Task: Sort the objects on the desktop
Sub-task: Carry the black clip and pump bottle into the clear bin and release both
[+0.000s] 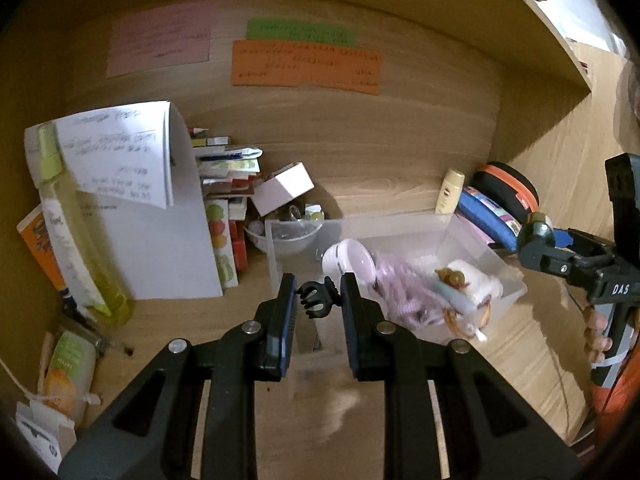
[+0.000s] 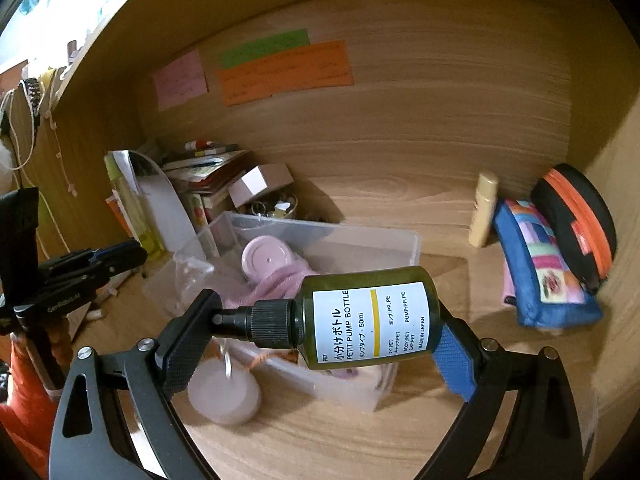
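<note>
Sideways, dark green pump bottle (image 2: 352,318) with white label clamped end-to-end in right tool (image 2: 320,332), left tool (image 1: 318,300) clamped on black claw clip (image 1: 318,298), over clear bin (image 1: 504,268)

Wood-grain back panel (image 1: 360,128) of desk nook, lit warm and dim. Pink note (image 1: 160,42), green note (image 1: 300,32), orange note (image 1: 306,68) stuck high on panel. Bright room beyond nook's upper edge.
</note>
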{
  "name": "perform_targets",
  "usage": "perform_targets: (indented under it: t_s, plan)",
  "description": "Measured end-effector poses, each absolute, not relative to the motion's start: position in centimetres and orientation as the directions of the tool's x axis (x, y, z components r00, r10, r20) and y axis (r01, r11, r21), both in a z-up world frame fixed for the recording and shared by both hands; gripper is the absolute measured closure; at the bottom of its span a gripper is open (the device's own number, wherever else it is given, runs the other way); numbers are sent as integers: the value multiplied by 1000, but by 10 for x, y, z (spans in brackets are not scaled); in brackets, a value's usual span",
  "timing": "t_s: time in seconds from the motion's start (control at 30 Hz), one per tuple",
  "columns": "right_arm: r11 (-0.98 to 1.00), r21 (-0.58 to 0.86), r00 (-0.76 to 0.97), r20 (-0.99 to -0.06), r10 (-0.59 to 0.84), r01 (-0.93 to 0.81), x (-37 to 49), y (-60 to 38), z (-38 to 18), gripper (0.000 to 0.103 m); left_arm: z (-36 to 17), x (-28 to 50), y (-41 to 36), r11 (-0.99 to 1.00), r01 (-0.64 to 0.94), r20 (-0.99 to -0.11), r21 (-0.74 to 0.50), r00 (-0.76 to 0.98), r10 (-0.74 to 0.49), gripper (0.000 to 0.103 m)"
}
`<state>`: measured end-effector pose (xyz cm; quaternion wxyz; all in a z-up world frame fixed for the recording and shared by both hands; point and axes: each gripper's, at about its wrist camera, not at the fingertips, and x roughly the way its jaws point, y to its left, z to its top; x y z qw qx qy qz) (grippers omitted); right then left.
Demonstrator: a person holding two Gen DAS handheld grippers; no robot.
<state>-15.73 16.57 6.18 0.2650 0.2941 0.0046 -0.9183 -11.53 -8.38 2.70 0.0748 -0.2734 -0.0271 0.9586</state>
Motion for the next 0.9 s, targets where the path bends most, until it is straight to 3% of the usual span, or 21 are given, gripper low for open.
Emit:
perform_targets:
  t_s: [0.23,0.9]
  plan:
    - [-867,198,-677,-555,-484,458,-191,159,63,7,35,-144,-92,-975,-124,-536,-186,-819,207,82]
    - [-888,231,-618,-647,-446,399,-240,129,18,7,-7,-195,-70,-987,-102,-642,-121,-751,156,82]
